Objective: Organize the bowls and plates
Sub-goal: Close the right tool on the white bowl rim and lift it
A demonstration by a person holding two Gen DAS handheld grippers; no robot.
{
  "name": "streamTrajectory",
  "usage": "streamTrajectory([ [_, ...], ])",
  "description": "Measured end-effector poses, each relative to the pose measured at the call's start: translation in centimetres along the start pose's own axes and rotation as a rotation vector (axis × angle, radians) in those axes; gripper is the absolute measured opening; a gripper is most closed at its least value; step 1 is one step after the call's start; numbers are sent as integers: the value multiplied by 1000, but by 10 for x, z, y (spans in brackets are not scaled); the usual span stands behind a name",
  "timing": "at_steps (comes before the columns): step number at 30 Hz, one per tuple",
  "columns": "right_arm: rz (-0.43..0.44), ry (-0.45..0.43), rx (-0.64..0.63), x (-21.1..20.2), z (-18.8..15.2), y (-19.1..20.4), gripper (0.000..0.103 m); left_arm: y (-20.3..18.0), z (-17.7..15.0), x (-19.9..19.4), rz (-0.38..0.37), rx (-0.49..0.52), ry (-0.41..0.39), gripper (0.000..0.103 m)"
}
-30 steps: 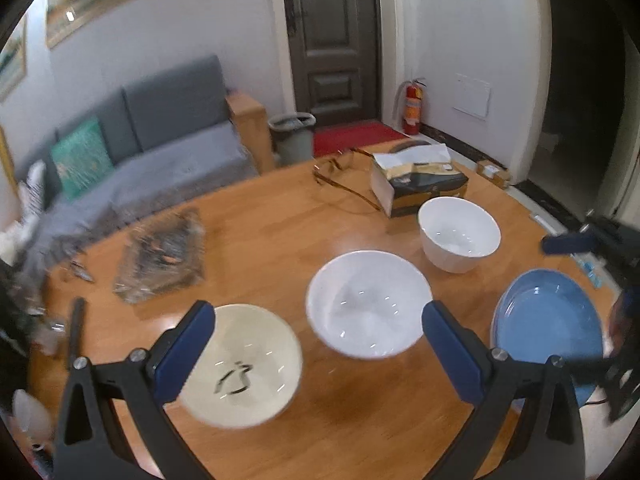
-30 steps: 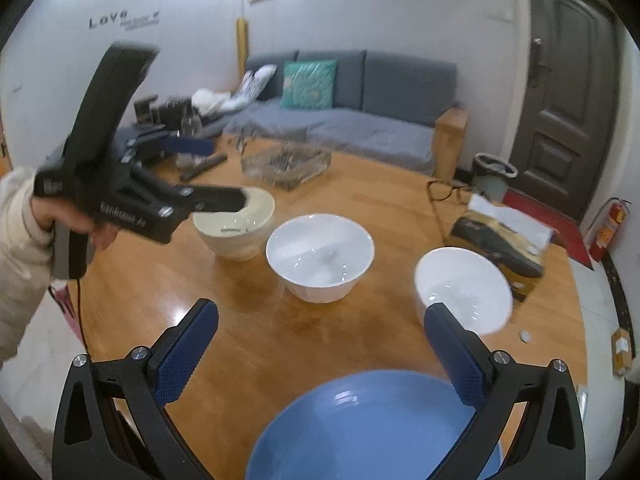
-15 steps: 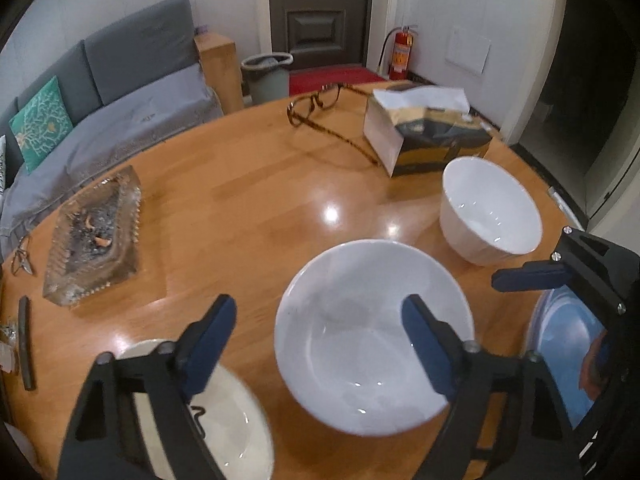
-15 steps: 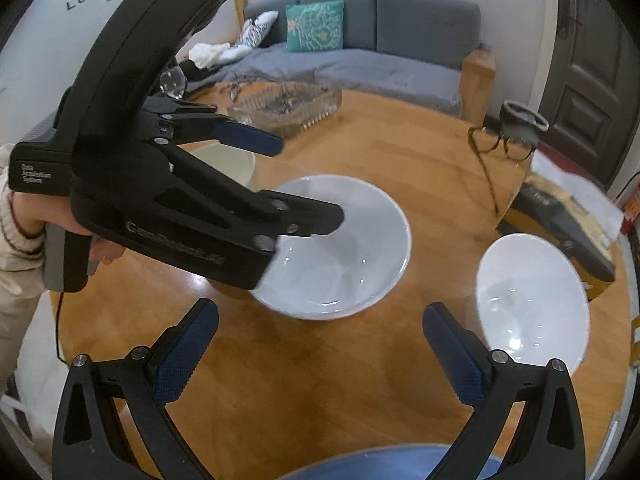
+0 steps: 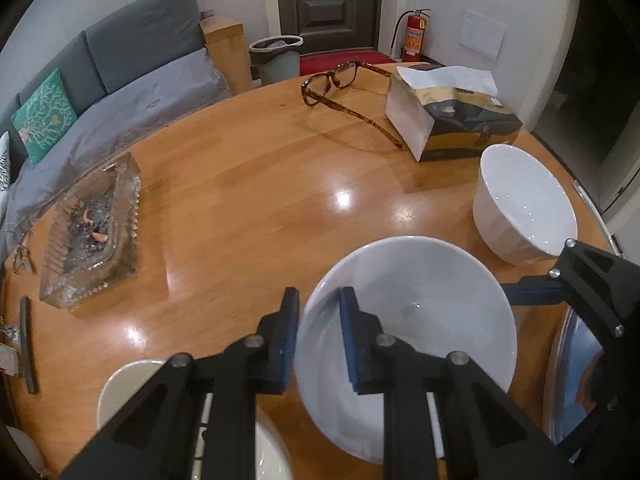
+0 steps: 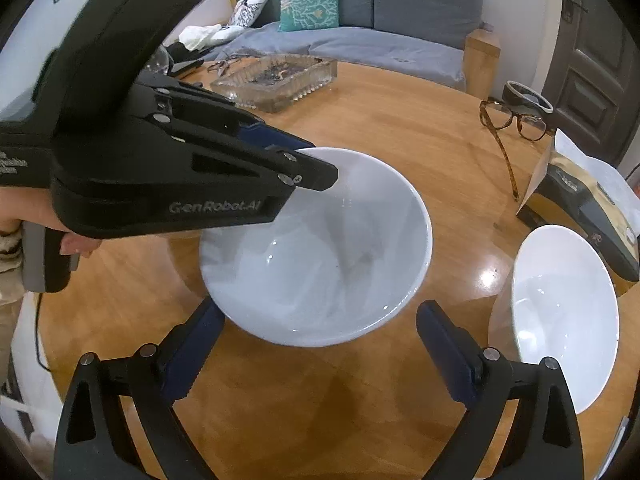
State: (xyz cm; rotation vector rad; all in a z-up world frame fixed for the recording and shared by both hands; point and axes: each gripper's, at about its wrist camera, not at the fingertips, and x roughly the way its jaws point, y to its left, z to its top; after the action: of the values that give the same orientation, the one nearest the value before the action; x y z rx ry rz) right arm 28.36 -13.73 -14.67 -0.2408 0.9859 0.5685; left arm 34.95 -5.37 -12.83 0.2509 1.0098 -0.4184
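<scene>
Left wrist view: my left gripper (image 5: pixel 318 336) is clamped on the near rim of the big white bowl (image 5: pixel 412 312), one blue pad outside the wall, one inside. The bowl sits mid-table (image 5: pixel 240 184), and the cream bowl (image 5: pixel 128 392) peeks out low beside my fingers. The smaller white bowl (image 5: pixel 524 212) stands off to the right, in front of the tissue box (image 5: pixel 448 120), the blue plate (image 5: pixel 576 364) at the right edge. The glass ashtray (image 5: pixel 96 228) lies far left, the glasses (image 5: pixel 340 84) near the back edge.

Right wrist view: my right gripper (image 6: pixel 320 356) is spread wide, hovering at the big white bowl's near side, gripping nothing. The smaller white bowl is on my right.
</scene>
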Motion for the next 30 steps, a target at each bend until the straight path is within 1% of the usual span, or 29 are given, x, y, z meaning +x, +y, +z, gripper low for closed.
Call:
streamTrajectory([
  [3,13,-1,-15,4,1,-1,92,0,1,1,-2,6,3,18],
  [5,23,2,-30,6,2,0,89,-1,1,2,1,12,8,18],
  [9,38,8,-43,9,2,-1,86,-5,-4,-2,-12,26,16,17],
  [14,38,37,-72,-1,-12,-3,86,-19,-16,-10,-89,75,33,17],
  [16,32,52,-79,-6,-18,-3,86,-25,-17,-9,-99,90,41,17],
  [20,31,55,-78,-8,-22,-6,87,-32,-19,3,-73,96,77,17],
  [22,27,54,-81,-7,-21,-6,87,-33,-19,8,-63,100,79,17],
  [24,27,54,-82,-5,-21,-6,88,-31,-19,10,-68,88,78,15],
  [30,39,64,-76,2,-18,-8,90,-30,-19,12,-83,80,75,15],
])
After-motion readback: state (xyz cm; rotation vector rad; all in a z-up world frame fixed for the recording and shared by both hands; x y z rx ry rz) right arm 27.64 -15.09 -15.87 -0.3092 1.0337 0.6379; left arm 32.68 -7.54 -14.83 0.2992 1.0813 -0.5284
